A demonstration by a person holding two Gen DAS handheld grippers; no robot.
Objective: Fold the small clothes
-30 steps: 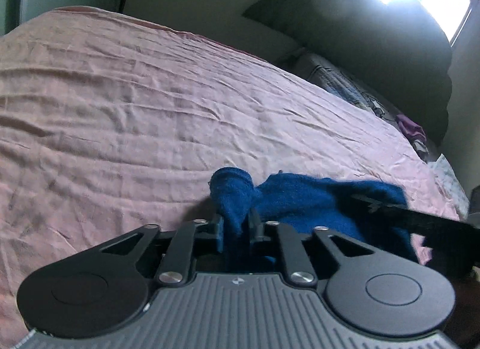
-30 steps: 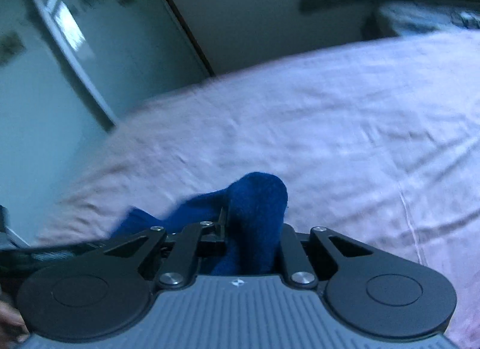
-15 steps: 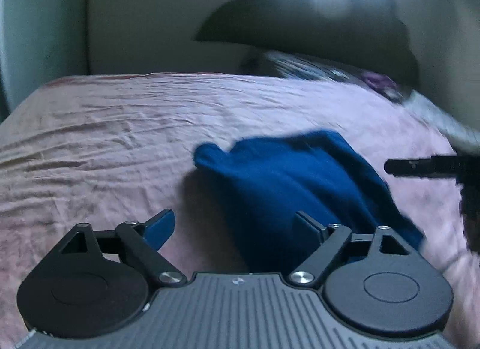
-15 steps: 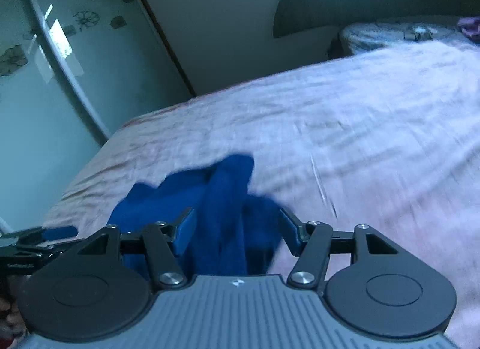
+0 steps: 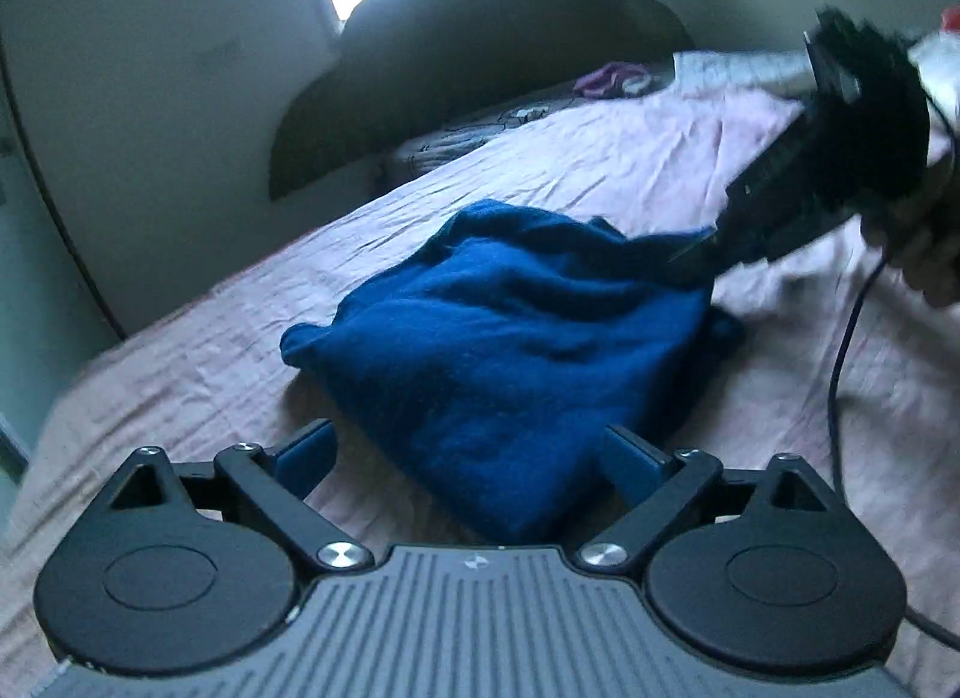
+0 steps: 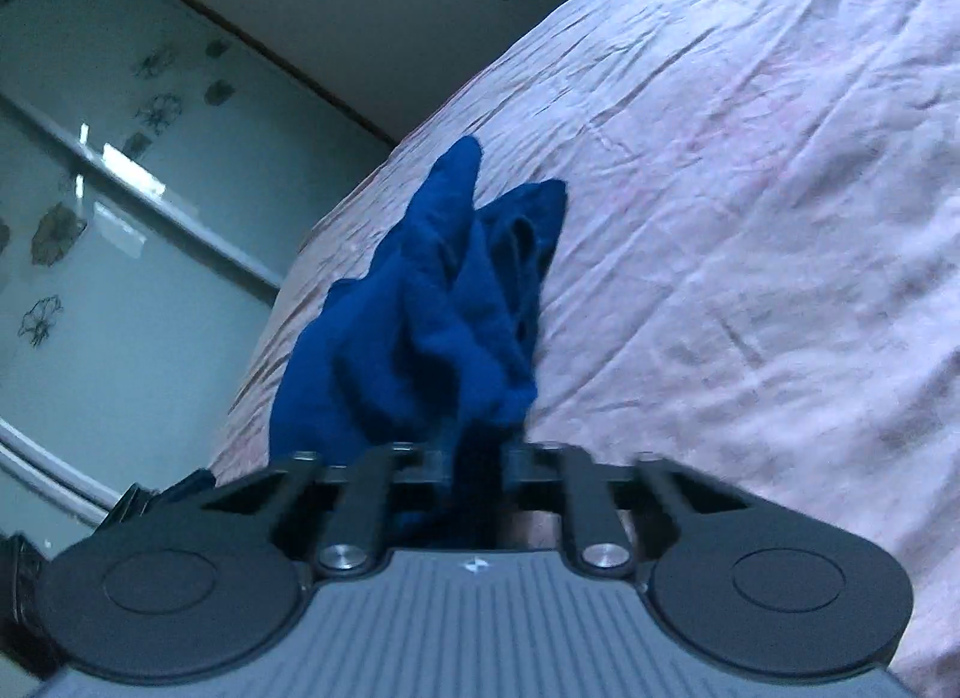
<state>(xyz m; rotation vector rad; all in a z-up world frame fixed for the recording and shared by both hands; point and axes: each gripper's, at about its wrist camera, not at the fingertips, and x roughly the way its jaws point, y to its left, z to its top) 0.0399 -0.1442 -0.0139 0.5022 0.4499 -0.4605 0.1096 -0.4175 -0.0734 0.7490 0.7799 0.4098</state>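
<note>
Blue knit garment [image 5: 510, 350] lying crumpled on pink wrinkled bedsheet [image 5: 198, 374], roughly mid-bed, near edge bunched into loose folds. Left gripper [image 5: 468, 458] spread wide just above the sheet, blue-padded fingers [image 5: 303, 455] either side of the garment's near end, gripping nothing. Right gripper [image 6: 477, 458] pressed together on a bunch of the same blue cloth, fabric rising out between the black fingers and trailing away across the sheet in a ridge to a pointed tip. From the left wrist view, right gripper [image 5: 702, 254] seen at upper right, blurred, its tip meeting the garment's far corner, that corner drawn up slightly off the bed; hand [image 5: 930, 254] behind it and dark cable [image 5: 840, 374] hanging down across the sheet. Dark headboard [image 5: 480, 56] at the far end under a bright window, patterned pillow [image 5: 462, 140] at its foot, small purple cloth [image 5: 606, 80] beyond. Frosted glass wardrobe doors with flower motifs [image 6: 90, 206] alongside the bed in the right wrist view.
</note>
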